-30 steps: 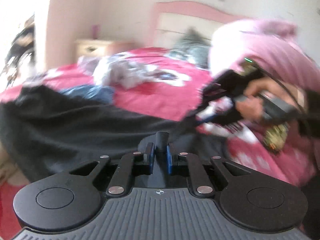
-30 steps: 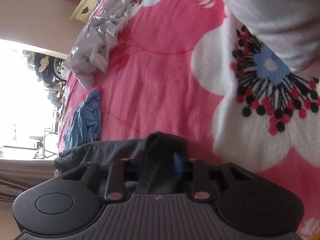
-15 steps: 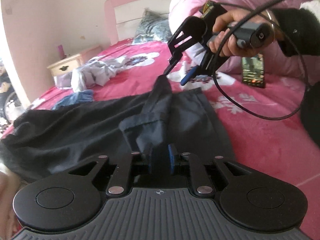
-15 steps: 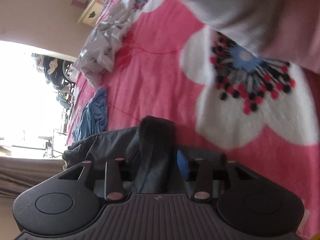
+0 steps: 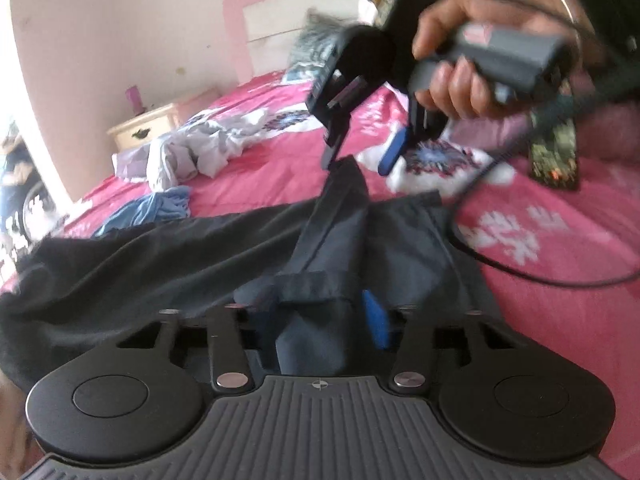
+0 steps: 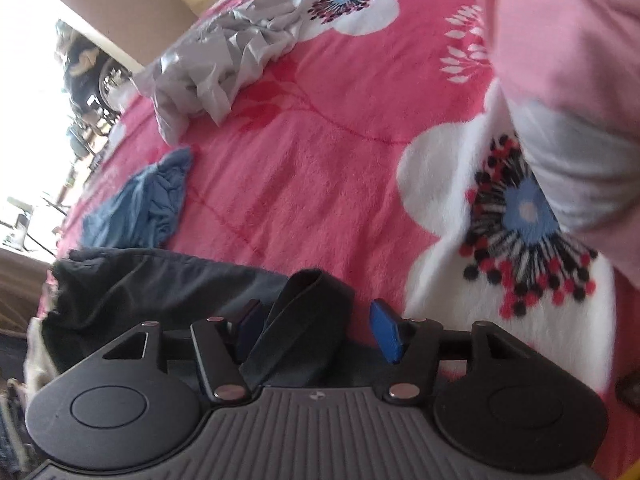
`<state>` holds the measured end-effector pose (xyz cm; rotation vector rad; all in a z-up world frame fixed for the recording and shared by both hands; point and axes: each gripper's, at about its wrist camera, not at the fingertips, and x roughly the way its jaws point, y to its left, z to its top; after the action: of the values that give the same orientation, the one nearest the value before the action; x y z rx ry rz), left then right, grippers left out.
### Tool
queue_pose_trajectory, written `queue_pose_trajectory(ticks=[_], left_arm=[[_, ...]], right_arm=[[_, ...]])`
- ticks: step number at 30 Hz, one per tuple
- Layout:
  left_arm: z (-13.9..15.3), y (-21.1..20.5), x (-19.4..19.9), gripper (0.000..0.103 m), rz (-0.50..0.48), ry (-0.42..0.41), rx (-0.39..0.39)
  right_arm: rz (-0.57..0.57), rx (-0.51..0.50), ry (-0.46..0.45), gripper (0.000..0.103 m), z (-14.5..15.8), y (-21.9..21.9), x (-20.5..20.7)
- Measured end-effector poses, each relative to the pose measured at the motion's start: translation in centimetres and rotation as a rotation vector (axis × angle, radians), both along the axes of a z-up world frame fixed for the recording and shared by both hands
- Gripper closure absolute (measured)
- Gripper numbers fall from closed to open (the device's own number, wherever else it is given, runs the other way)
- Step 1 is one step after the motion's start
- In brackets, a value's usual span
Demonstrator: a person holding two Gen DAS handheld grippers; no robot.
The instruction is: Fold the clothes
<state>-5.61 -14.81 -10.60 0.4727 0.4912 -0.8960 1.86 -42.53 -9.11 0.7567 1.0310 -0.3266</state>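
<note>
A dark grey garment [image 5: 180, 256] lies spread across the pink flowered bed, with a raised ridge of cloth running down its middle. The near end of that ridge sits between the fingers of my left gripper [image 5: 316, 316], whose jaws are opening; the blue right pad [image 5: 376, 320] stands just clear of the cloth. A hand holds my right gripper [image 5: 360, 156] just above the far tip of the ridge. In the right wrist view, a fold of the garment [image 6: 304, 312] leans on the left pad of the right gripper [image 6: 316, 320]. Its jaws are opening too, and the right pad [image 6: 386, 332] is bare.
A crumpled grey-white garment [image 5: 192, 152] and a blue one [image 5: 152, 208] lie further up the bed. A cream nightstand [image 5: 148, 128] stands by the wall. A phone [image 5: 554, 156] and a black cable [image 5: 520, 268] lie on the right. A pink duvet [image 6: 560, 60] bulges near the right gripper.
Both grippers' jaws have spread apart and loosened on the dark garment's fold. The right gripper has lifted slightly off the ridge's far end. The left gripper has sunk closer to the cloth.
</note>
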Motion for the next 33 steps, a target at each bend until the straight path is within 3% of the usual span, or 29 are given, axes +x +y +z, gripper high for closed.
queue_pose_trajectory(ticks=[3,5,6,8,11,14,21,25,27,29,33], left_arm=[[0.3,0.5,0.4,0.092,0.026,0.028,-0.049],[0.6,0.8,0.1,0.098,0.025,0.017,-0.068],[0.9,1.2,-0.3,0.099,0.020,0.004,-0.082],[1.5,2.0,-1.3,0.101,0.011,-0.022,-0.111],[2.3,3.3,-3.0,0.101,-0.028,-0.041,-0.139],[2.3,4.1,-4.8,0.101,-0.085,-0.052,-0.139],[0.9,4.4,-7.0,0.101,-0.173,-0.031,-0.084],[0.0,4.5,-7.4,0.101,-0.195,-0.004,-0.038],[-0.2,4.8,-7.6,0.101,-0.194,0.016,-0.035],[-0.3,5.2,-7.8,0.101,-0.195,0.036,-0.036],[-0.4,6.0,-8.0,0.101,-0.162,0.116,-0.067]], right_arm=[[0.020,-0.021,-0.006,0.051,-0.9,0.1,0.9],[0.023,-0.026,-0.040,0.088,-1.3,0.0,0.7],[0.022,-0.022,-0.057,0.095,-1.2,-0.1,0.4],[0.013,-0.016,-0.105,0.098,-0.7,-0.4,-0.9],[0.016,0.018,-0.200,0.099,0.7,-0.9,-3.8],[0.042,0.047,-0.232,0.099,0.8,-1.3,-6.1],[-0.029,0.083,-0.134,0.096,-2.8,-3.4,-7.4],[-0.096,0.142,-0.135,0.094,-3.0,-4.2,-8.4],[-0.092,0.165,-0.147,0.089,-2.2,-4.0,-9.1],[-0.055,0.187,-0.162,0.077,-1.2,-3.2,-9.6],[0.098,0.253,-0.144,0.064,-0.1,-0.4,-10.2]])
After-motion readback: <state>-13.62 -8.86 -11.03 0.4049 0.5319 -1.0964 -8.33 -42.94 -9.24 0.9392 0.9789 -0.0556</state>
